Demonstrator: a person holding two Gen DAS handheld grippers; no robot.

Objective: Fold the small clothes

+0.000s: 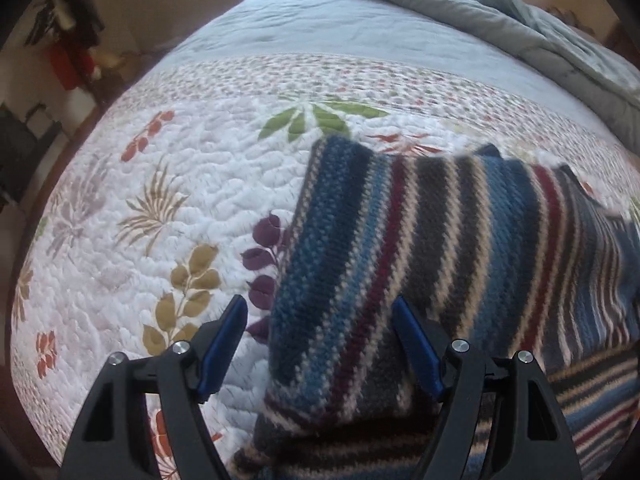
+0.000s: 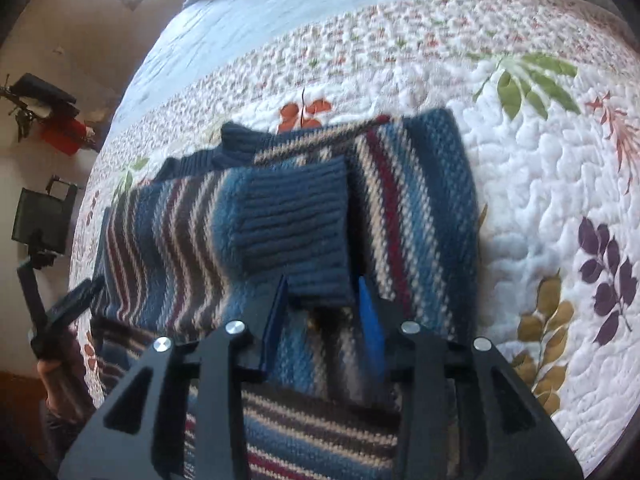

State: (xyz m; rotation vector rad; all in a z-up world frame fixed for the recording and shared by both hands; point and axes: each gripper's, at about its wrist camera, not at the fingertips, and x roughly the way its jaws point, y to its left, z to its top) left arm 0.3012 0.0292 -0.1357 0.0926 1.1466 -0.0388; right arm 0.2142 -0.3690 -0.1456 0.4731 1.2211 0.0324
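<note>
A knitted sweater (image 1: pixel 440 240) with blue, grey, cream and maroon stripes lies on a floral quilt (image 1: pixel 140 200). My left gripper (image 1: pixel 320 308) hangs open just above the sweater's left edge, one blue pad over the quilt and the other over the knit, holding nothing. In the right wrist view a sleeve is folded across the sweater (image 2: pixel 420 200) and its dark blue ribbed cuff (image 2: pixel 296 220) points toward me. My right gripper (image 2: pixel 322 284) is partly open. The cuff's end lies between its blue pads, which do not seem to press on it.
The quilt (image 2: pixel 540 180) covers a bed with a crumpled grey duvet (image 1: pixel 480 12) at the far end. A person's hand (image 2: pixel 52 368) shows at the bed's left edge. On the wall to the left are a red object (image 2: pixel 60 136) and a dark screen (image 2: pixel 38 216) on a stand.
</note>
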